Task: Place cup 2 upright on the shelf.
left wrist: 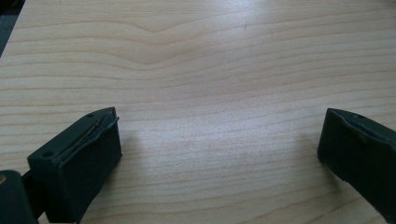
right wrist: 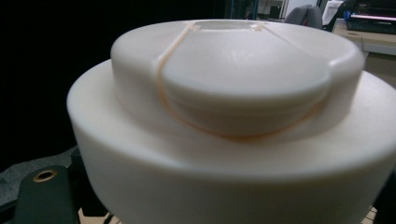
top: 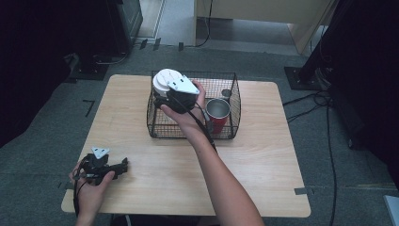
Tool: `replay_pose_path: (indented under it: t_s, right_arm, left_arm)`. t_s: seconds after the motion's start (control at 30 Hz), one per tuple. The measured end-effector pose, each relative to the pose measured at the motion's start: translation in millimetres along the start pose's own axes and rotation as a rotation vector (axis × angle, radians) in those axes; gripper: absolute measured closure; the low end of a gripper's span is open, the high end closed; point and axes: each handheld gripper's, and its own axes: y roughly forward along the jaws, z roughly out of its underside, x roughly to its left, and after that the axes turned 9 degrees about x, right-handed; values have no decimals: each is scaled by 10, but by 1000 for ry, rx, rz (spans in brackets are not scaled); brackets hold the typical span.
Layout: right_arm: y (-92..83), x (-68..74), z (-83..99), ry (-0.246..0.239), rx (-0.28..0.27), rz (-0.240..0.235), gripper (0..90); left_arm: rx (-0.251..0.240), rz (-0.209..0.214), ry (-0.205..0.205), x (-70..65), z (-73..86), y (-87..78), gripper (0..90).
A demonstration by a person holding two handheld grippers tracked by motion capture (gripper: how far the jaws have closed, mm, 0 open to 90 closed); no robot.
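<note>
The right gripper (top: 165,96) holds a white round object (top: 165,81), something like a lid or a stepped cap, above the far left corner of the wire basket (top: 157,126); in the right gripper view this white object (right wrist: 233,126) sits very close before the camera, and the jaws are closed on its lower part, though the pads themselves are hidden under it. The basket stands near the far edge of the table (top: 263,165), about in the middle of that edge; inside it, at its right side, a red cup (top: 218,113) with a metal inside already stands upright, and behind the cup a small dark round thing is seen, too small to name.

So, as I judge it, the work is to collect things in the basket; the cup part looks done; the white object is over the basket but not yet set down, because it is above the rim and the grip is not released. What is left: to lower it to the basket floor, on the free left side, and to open the jaws.

The left gripper (top: 123,165) rests near the near left corner of the table; its jaws stand wide open, with nothing but bare wood between them in the left gripper view (left wrist: 219,154); it takes no part in this step.
</note>
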Motion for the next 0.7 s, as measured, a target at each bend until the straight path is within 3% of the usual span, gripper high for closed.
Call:
replay_pose_path:
  t_s: [0.27, 0.47, 0.7]
  right_arm:
    - [266, -81, 91, 19, 47, 28, 158]
    - [452, -67, 170, 20, 87, 29, 157]
    - [653, -76, 273, 31, 159, -11, 157]
  left_arm:
    - [0, 0, 0, 0, 0, 0, 0]
    - [1, 0, 0, 0, 0, 0, 0]
    - [1, 0, 0, 0, 0, 0, 0]
